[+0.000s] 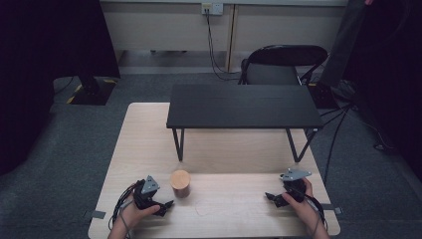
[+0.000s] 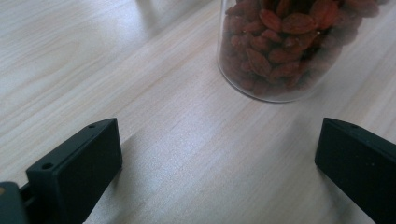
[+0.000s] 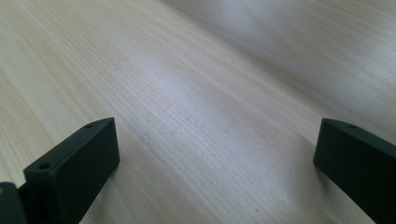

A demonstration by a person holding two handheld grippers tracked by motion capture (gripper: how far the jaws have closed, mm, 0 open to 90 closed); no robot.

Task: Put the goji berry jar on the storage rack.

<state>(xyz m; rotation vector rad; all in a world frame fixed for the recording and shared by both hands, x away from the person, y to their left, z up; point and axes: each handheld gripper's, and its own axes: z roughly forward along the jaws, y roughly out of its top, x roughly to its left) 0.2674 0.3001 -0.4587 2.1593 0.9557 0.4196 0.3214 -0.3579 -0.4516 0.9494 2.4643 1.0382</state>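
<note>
High view: jar [image 1: 180, 182] untouched at one o'clock of the left gripper [image 1: 166, 205]; both grippers, right gripper [image 1: 270, 197] included, spread wide, grab pending.

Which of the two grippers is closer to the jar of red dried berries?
The left gripper. The jar stands just ahead of its open jaws, with nothing between them yet, while the right gripper rests far across the wooden table.
</note>
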